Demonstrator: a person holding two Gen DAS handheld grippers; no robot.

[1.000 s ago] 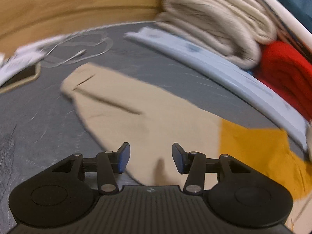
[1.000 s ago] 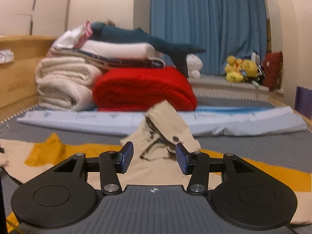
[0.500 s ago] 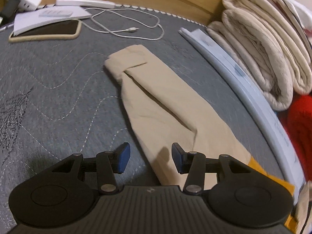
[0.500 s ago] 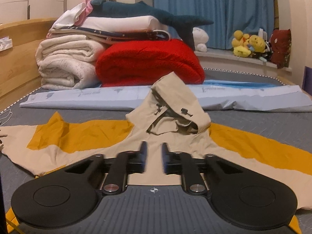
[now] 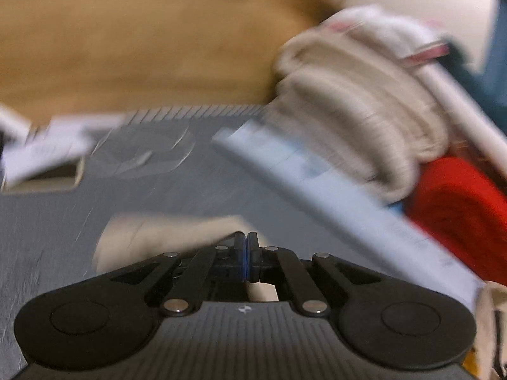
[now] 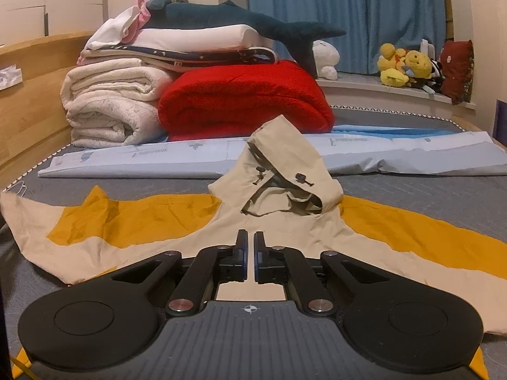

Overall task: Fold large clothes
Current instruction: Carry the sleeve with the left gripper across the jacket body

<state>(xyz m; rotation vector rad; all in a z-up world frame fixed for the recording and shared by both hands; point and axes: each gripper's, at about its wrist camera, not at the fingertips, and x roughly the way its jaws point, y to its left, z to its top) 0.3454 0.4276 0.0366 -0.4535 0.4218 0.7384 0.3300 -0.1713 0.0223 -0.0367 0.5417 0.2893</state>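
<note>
A beige hooded jacket (image 6: pixel 177 247) with orange panels (image 6: pixel 142 218) lies spread face up on the grey bed cover (image 6: pixel 443 190), its hood (image 6: pixel 285 164) standing up. My right gripper (image 6: pixel 250 243) is shut low over the jacket's chest, just below the hood. Whether cloth is pinched between its pads I cannot tell. The left wrist view is blurred by motion. There my left gripper (image 5: pixel 245 243) is shut on the jacket's beige sleeve (image 5: pixel 152 237), which bunches up to the fingertips above the bed.
Folded cream blankets (image 6: pixel 111 104), a red blanket (image 6: pixel 244 98) and a long pale blue roll (image 6: pixel 142 158) line the far side of the bed. A wooden headboard (image 5: pixel 126 47) with a phone and papers (image 5: pixel 47 164) is on the left. Plush toys (image 6: pixel 402 69) sit by the curtain.
Both grippers went from open to shut. The left one closed on the sleeve and rose with it, tilting up toward the headboard. The right one stayed low over the jacket's chest.
</note>
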